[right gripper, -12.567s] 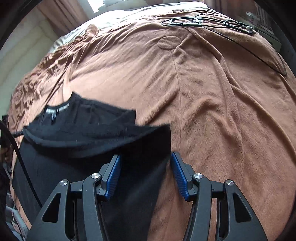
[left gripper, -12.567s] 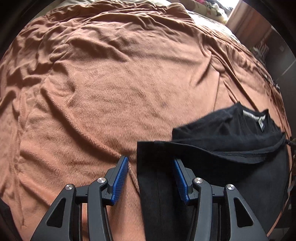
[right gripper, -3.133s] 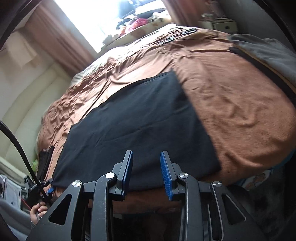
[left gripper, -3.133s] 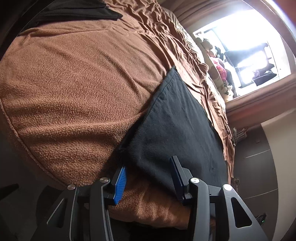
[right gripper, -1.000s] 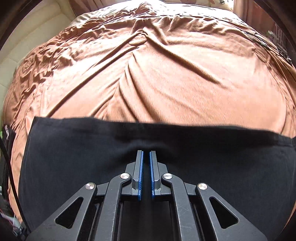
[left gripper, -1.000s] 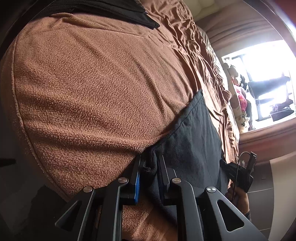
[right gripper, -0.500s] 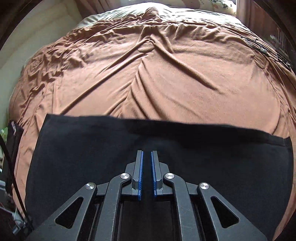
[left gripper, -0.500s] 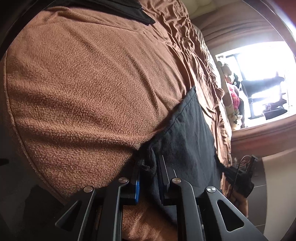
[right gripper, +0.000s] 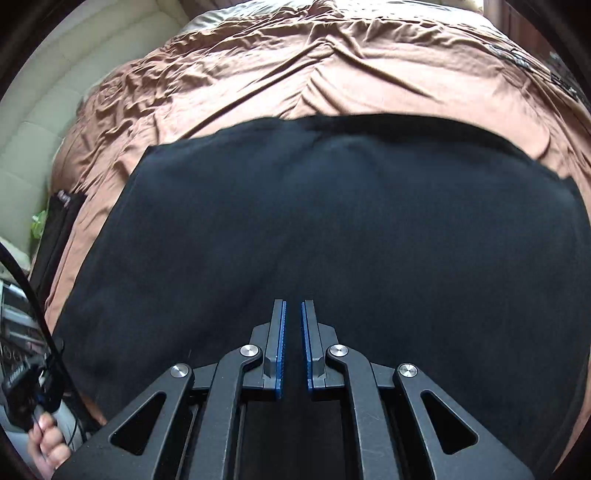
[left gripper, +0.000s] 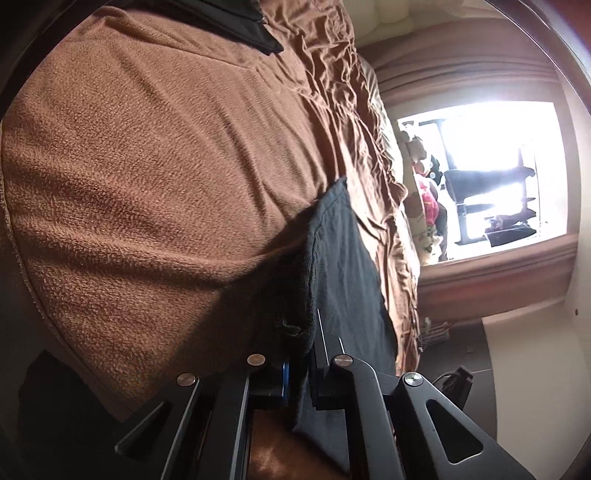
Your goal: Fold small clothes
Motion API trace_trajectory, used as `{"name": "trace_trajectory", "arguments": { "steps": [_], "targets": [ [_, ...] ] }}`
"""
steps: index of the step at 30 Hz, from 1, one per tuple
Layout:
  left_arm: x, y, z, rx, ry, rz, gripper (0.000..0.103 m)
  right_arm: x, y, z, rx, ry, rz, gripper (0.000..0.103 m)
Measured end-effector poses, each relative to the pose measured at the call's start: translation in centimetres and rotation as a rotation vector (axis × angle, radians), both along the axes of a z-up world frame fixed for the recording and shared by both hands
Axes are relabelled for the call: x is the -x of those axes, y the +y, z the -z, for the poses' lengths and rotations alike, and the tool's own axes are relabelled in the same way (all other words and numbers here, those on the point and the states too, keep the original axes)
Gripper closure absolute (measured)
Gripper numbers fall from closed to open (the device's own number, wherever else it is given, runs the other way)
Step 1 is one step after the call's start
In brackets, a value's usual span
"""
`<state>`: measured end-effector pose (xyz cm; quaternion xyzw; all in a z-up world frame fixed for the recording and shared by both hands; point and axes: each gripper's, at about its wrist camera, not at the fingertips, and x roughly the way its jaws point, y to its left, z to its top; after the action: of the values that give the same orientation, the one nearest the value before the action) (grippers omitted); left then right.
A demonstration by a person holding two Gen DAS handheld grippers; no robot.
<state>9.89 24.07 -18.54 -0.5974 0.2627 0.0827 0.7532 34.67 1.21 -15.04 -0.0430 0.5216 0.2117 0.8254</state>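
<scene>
A black garment (left gripper: 343, 280) lies flat on the brown blanket (left gripper: 147, 166) near the bed's edge. My left gripper (left gripper: 301, 339) has its jaws closing on the garment's near corner, and bunched cloth is pressed between the pads. In the right wrist view the same garment (right gripper: 332, 221) spreads wide across the blanket (right gripper: 332, 66). My right gripper (right gripper: 293, 302) is shut just above the garment's near half. Only a thin slit shows between its blue pads, with nothing in it. A hand (right gripper: 44, 439) holding the left gripper's handle shows at the lower left.
Another dark folded garment (left gripper: 236, 18) lies at the far end of the bed. A bright window (left gripper: 498, 166) with clutter on its sill stands beyond the bed. A cream padded headboard (right gripper: 37, 110) and a dark flat item (right gripper: 59, 221) are at the bed's left side.
The right gripper has drawn back over the garment, away from its far edge, staying shut. The left gripper has tightened on the corner and turned a little, barely shifting.
</scene>
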Motion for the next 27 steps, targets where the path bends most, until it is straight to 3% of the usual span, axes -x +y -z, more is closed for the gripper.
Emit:
{"name": "trace_trajectory", "arguments": {
  "steps": [6, 15, 19, 27],
  "targets": [
    [-0.3, -0.2, -1.3, -0.017, -0.034, 0.012, 0.096, 3.1, -0.7, 1.2, -0.012, 0.041, -0.049, 0.098],
    [-0.9, -0.9, -2.9, -0.017, -0.073, 0.047, 0.097, 7.5, -2.6, 1.6, -0.063, 0.025, -0.077, 0.098],
    [-1.7, -1.5, -4.4, -0.017, -0.134, 0.093, 0.097, 9.3, -4.5, 2.1, -0.130, 0.046, -0.061, 0.098],
    [-3.4, -2.6, -7.3, -0.046, -0.176, 0.142, 0.097, 10.9, -7.1, 2.3, -0.232, 0.090, -0.041, 0.098]
  ]
}}
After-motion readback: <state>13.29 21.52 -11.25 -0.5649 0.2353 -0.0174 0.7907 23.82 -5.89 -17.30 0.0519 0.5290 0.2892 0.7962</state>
